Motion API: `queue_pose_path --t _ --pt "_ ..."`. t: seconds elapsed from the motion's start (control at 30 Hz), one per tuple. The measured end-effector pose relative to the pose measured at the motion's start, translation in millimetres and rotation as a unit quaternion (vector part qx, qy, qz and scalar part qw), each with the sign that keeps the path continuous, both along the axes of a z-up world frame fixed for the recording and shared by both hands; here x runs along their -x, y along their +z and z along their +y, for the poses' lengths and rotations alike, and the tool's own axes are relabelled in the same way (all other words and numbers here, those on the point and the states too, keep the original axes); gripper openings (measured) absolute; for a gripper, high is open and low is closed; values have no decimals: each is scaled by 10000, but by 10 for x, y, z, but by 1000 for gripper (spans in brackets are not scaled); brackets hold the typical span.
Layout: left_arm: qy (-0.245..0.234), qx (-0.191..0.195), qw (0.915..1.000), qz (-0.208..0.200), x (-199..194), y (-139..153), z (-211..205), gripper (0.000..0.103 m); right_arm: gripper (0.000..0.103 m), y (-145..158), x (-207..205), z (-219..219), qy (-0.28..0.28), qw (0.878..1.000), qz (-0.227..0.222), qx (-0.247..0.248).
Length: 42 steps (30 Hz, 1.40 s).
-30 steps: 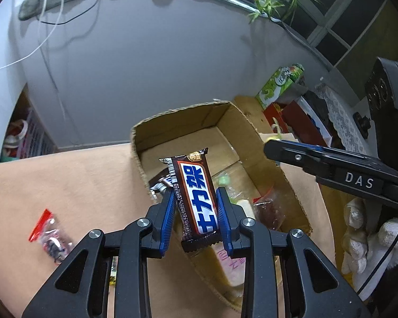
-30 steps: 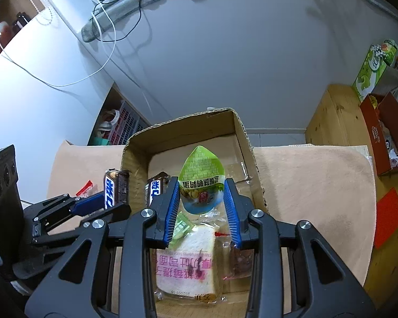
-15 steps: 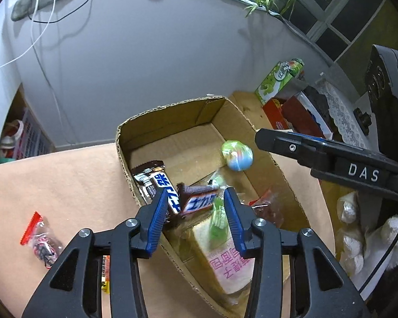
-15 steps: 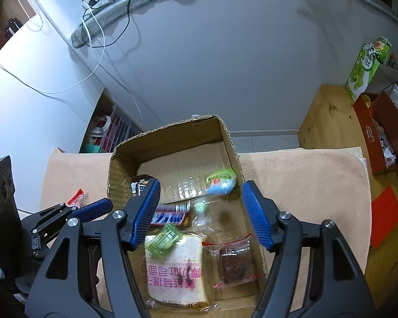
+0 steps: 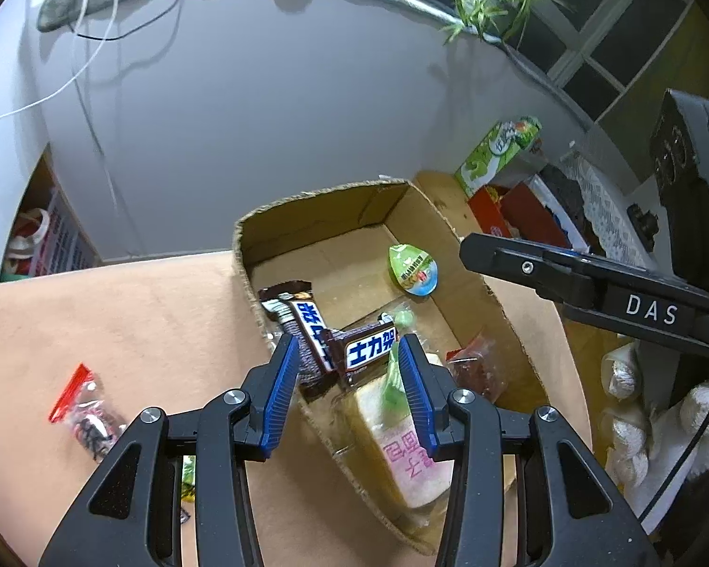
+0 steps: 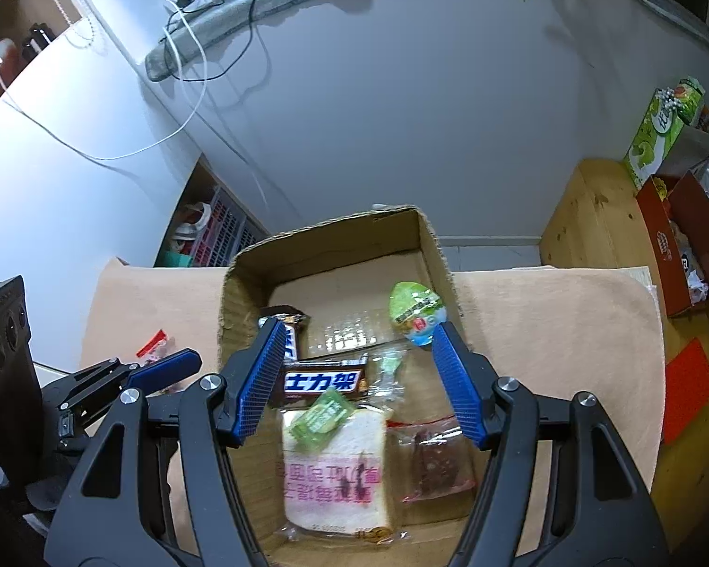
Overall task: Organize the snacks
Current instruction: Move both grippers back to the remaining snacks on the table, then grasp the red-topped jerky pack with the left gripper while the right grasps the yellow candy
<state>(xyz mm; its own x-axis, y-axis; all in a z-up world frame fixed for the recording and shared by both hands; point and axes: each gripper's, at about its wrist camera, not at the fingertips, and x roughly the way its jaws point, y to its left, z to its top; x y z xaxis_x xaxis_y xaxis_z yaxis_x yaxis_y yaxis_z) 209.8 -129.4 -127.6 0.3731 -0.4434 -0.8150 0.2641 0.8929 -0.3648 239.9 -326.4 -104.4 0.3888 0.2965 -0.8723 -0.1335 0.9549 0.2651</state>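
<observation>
Right wrist: right tool [image 6: 359,380] open, empty.

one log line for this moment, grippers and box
left gripper: open, empty | right gripper: open, empty | cardboard box: holds two chocolate bars, jelly cup, bread | red-topped packet: outside box

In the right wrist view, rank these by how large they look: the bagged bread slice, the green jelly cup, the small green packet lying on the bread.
1. bagged bread slice
2. green jelly cup, though it lies farther away
3. small green packet
</observation>
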Motion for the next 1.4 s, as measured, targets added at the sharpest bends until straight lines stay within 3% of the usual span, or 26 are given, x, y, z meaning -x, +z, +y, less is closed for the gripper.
queue_pose_path --t 0.3,0.67,0.93,1.17,1.23,1.3,1.4 --pt "306 89 9995 -22 174 82 473 42 67 144 218 279 293 9993 -107 -187" --pt "1086 -57 9941 51 356 81 1428 42 67 221 667 843 1114 9925 -98 -497" --pt "1374 -83 9902 218 393 -59 1709 42 67 -103 1013 1477 1840 9800 372 -653" --pt "1387 -38 9897 343 419 -155 1793 42 67 -465 1098 1739 1936 9774 681 -506" --pt "1389 36 9894 414 409 -197 1797 42 63 -560 1047 1749 1821 9792 763 -475" --pt "1384 34 9894 432 393 -232 1780 42 52 -633 971 1746 1715 9798 886 -525" --pt "1324 52 9900 480 361 -285 1746 42 48 -701 899 1767 1617 9806 957 -558"
